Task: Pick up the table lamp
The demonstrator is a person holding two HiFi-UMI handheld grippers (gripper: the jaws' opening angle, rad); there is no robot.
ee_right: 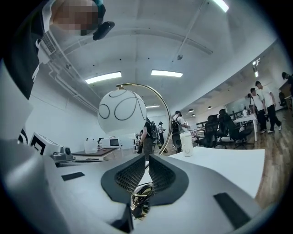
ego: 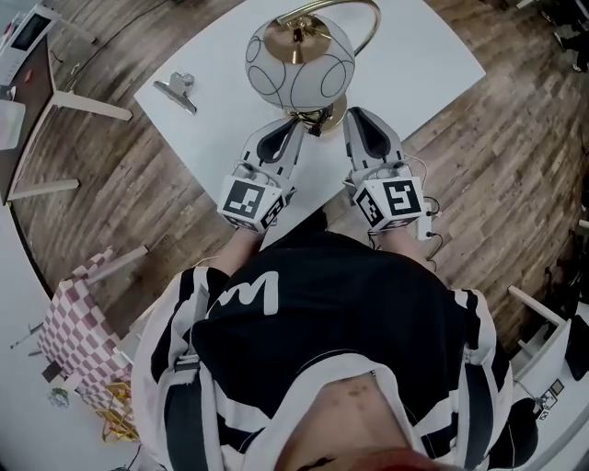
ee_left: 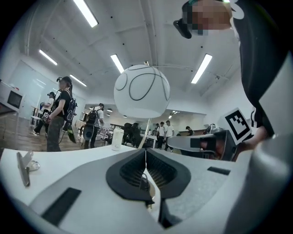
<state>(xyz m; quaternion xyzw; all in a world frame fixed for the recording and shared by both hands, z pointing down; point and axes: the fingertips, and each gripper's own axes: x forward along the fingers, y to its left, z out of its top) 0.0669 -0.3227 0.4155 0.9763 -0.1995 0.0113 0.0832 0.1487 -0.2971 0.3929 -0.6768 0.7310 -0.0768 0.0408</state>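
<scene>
Head view: table lamp (ego: 299, 55) just beyond fingers (ego: 276, 143).

Bright ceiling strip lights (ee_left: 86, 13); fisheye edges dark, warped; focus sharp.

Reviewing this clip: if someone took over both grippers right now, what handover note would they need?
Left gripper: jaws shut, empty, tip beside the gold base; I cannot tell whether it touches.
Right gripper: jaws all but together, empty, at the base's other side.
Table lamp: upright on the white table; a binder clip lies off to its left.
Done: both grippers are at the lamp.
Left: grip it and lift; nothing holds it yet.
</scene>
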